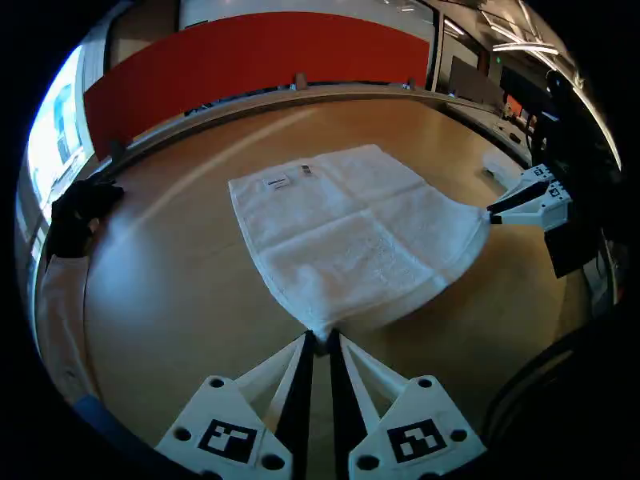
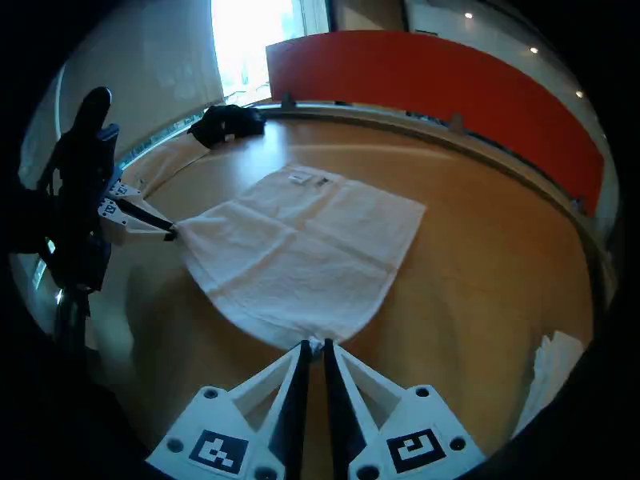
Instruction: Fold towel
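Left gripper view: left gripper (image 1: 320, 340) at bottom, fingers together and clamped on a near corner of the white towel (image 1: 352, 232). The towel is spread on the wooden table (image 1: 184, 320), far corners lying flat, two small tags (image 1: 276, 182) near the far edge. Right gripper (image 1: 490, 216) comes in from the right, fingers pinched on the other near corner. The edge between the two held corners sags in a curve and throws a shadow on the table. Red partition (image 1: 256, 60) at the back, black item (image 1: 80, 208) at the left table edge, small white cloth (image 1: 500, 168) at far right.

Right gripper view: right gripper (image 2: 314, 346) at bottom, fingers closed on its towel corner. Left gripper (image 2: 170, 234) is off to the left, held by a dark-clad hand (image 2: 80, 160). Bright window (image 2: 256, 40) up top. White cloth (image 2: 552, 368) at lower right, well apart from the towel.
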A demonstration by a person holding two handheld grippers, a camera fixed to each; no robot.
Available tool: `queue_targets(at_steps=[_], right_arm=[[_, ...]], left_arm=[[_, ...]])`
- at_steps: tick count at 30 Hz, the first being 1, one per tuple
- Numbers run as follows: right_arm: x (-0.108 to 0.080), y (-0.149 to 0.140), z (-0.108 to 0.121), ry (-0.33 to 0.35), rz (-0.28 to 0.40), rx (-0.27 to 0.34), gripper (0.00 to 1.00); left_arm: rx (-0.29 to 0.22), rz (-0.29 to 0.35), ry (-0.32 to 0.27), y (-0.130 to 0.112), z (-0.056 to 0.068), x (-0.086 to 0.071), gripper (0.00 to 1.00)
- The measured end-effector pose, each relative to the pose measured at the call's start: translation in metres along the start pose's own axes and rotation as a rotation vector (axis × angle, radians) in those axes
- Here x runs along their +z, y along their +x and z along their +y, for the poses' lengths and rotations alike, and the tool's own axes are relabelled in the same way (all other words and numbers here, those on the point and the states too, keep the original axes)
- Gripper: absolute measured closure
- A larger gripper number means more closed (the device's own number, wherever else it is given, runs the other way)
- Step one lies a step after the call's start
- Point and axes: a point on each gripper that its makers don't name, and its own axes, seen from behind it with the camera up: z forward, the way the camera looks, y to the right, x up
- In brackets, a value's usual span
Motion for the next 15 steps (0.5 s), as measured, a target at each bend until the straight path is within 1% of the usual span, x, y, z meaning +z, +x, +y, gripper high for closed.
queue_targets(at_steps=[6, 15], right_arm=[[0.0007, 0.0025, -0.0016, 0.007, 0.003, 0.0, 0.87], [0.0004, 0.005, -0.0013, 0.011, 0.004, 0.007, 0.87]], left_arm=[[0.003, -0.002, -0.001, 0.0, 0.0004, 0.0016, 0.86], [-0.008, -0.009, -0.005, -0.0007, 0.0003, 0.0012, 0.86]])
